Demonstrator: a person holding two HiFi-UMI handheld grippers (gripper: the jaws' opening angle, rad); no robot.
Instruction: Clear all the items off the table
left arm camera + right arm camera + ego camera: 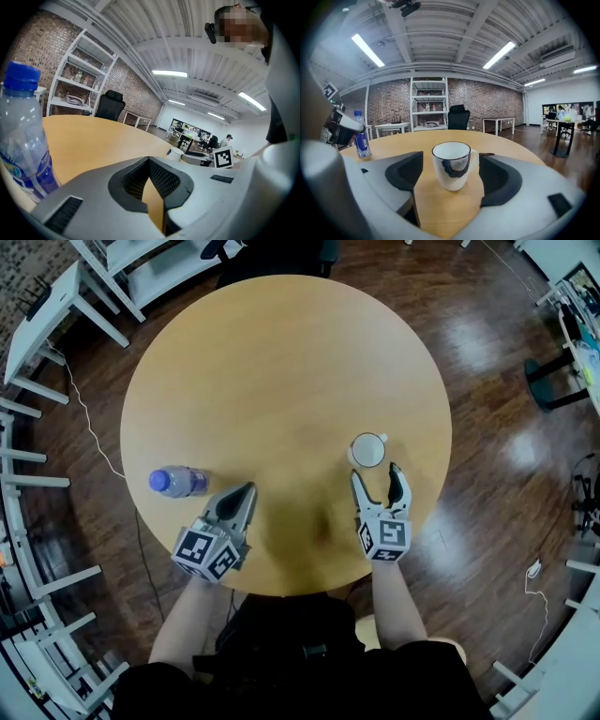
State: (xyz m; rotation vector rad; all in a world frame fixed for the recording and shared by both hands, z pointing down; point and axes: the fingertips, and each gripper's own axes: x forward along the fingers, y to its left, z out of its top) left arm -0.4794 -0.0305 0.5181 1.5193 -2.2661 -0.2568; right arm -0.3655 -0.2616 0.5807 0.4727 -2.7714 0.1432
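Round wooden table (281,381) on a dark plank floor; white shelving (429,101) and a black office chair (458,117) stand against the brick wall behind it.

Items on the table: two.
- White mug (368,450), upright, near the person's edge on the right side.
- Clear water bottle (178,482) with a blue cap, upright, near the left edge.

The two stand well apart.

Right gripper (376,472): jaws spread wide, grasping nothing. The mug stands just ahead of its tips, in line with the gap, and neither pad touches it.

Left gripper (246,491): jaws clenched together with nothing between them. The bottle stands just beside it, on its left, untouched.
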